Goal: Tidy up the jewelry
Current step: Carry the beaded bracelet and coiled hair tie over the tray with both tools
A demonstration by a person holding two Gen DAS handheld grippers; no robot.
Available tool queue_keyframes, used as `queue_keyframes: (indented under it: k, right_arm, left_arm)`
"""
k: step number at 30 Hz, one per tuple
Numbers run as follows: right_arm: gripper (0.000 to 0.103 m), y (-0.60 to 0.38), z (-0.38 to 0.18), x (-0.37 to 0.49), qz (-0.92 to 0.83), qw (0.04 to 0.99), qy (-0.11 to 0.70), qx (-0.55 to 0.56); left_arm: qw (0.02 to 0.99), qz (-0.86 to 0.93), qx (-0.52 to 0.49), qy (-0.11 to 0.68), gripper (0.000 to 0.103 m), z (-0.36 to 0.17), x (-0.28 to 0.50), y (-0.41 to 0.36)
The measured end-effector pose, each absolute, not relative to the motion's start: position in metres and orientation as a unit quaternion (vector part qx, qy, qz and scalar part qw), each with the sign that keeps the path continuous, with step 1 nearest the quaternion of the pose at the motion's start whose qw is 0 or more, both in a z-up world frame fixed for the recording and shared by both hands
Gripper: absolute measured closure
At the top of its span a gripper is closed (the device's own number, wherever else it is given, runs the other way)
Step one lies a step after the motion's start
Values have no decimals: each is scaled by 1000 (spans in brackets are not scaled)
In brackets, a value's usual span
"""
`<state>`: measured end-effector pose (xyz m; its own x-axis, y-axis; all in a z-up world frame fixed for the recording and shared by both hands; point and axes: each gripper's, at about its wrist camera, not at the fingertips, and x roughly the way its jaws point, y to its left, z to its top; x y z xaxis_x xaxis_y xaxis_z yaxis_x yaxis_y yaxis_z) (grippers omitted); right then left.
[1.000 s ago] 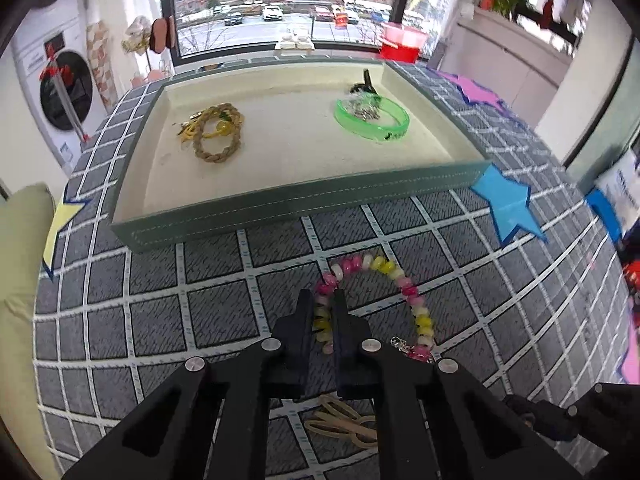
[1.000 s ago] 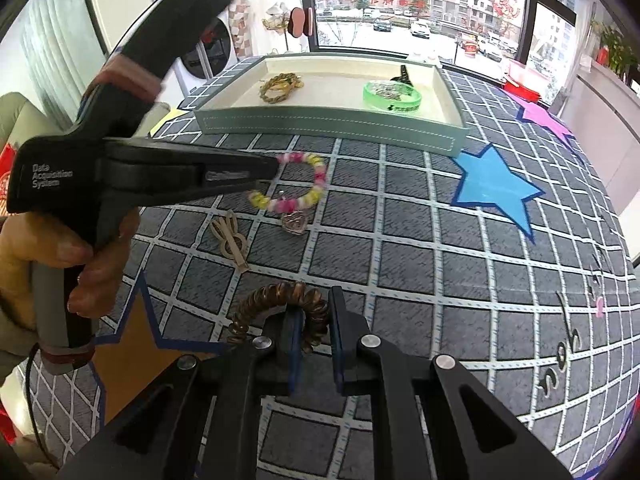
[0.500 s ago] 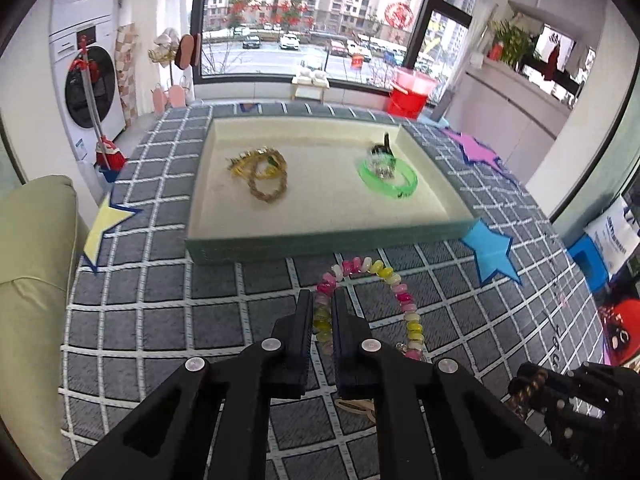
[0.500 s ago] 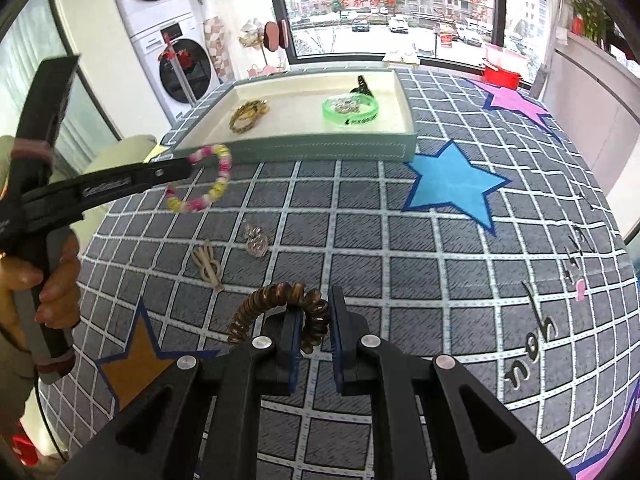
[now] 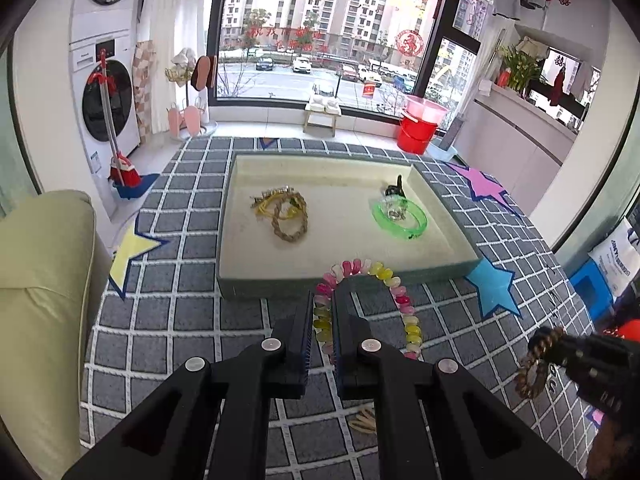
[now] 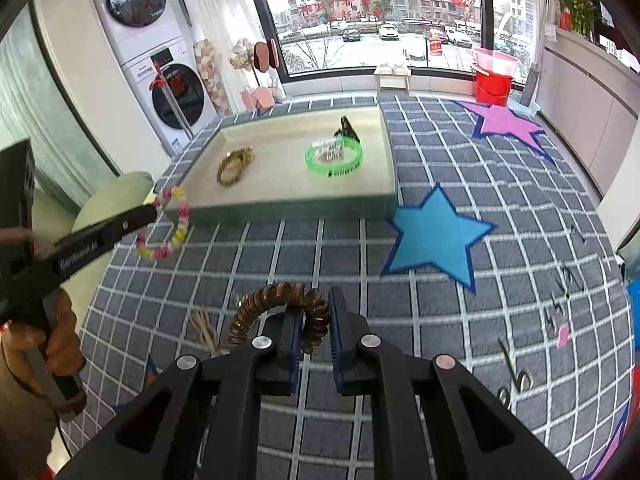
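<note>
My left gripper (image 5: 322, 312) is shut on a pink and yellow bead bracelet (image 5: 376, 270) and holds it in the air before the near wall of the green tray (image 5: 348, 282). It also shows in the right wrist view (image 6: 168, 226). My right gripper (image 6: 314, 320) is shut on a brown coiled bracelet (image 6: 272, 300), lifted above the mat; it also shows in the left wrist view (image 5: 534, 364). The tray (image 6: 280, 210) holds a gold rope bracelet (image 5: 288, 216), a green bangle (image 5: 400, 218) and a black clip (image 5: 396, 190).
A tan hair tie (image 6: 204, 326) lies on the grey grid mat, also seen under my left gripper (image 5: 362, 424). A blue star (image 6: 438, 234) marks the mat right of the tray. A cream cushion (image 5: 40, 300) is at the left. A red bucket (image 5: 418, 130) stands beyond the mat.
Both grippers have risen well above the mat with their bracelets. The bead bracelet has come off the mat and now hangs in front of the tray's near wall.
</note>
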<state>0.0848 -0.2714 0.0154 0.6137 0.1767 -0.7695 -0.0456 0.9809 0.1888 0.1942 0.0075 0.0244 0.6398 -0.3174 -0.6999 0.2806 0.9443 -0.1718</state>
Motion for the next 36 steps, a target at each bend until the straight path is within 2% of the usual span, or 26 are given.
queue_keyframes:
  k: [18,36]
  right_arm:
    - [89,-289,44,195,57,901,419,98]
    - [89,-281,2,280,28,887,449,106]
  left_arm:
    - [917,-143,-19,371,80,37,258,3]
    - [905,-108,9,411,80,-6,327,-27]
